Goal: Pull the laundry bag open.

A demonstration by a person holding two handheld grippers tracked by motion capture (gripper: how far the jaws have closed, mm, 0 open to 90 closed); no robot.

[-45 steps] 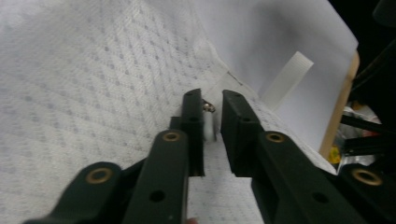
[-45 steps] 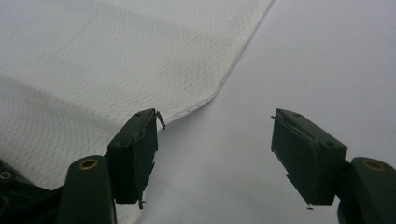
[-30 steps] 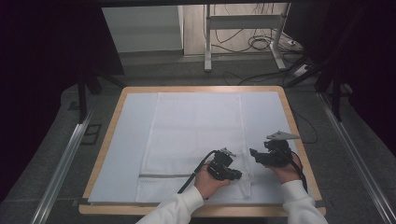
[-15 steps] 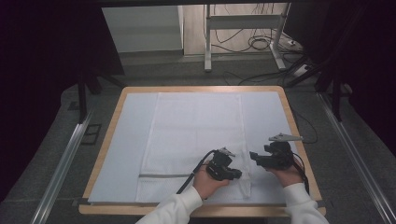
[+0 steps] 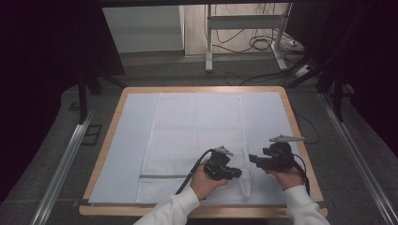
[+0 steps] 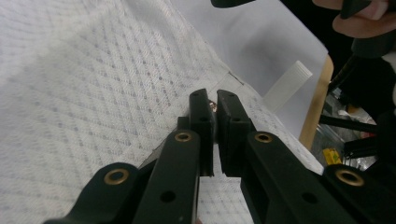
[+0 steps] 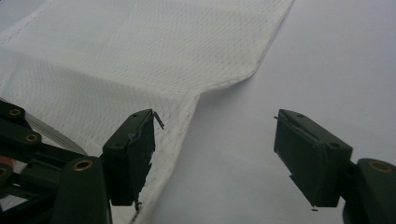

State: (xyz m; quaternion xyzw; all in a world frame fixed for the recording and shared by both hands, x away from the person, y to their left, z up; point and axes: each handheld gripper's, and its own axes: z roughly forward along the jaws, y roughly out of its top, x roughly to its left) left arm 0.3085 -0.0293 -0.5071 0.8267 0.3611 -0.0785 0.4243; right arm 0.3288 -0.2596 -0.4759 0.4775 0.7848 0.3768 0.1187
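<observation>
At the near right edge of the worktop [image 5: 300,140], we keep the left gripper [image 6: 214,105] clamped on the white cloth's [image 5: 197,136] raised edge, and should slide the wide-open right gripper [image 7: 215,140] squarely over the hem before closing.

The left gripper [image 6: 215,105] has its black jaws pressed together on the white mesh cloth [image 6: 93,84] near its hem — a hand [image 6: 362,18] shows at the top right.
</observation>
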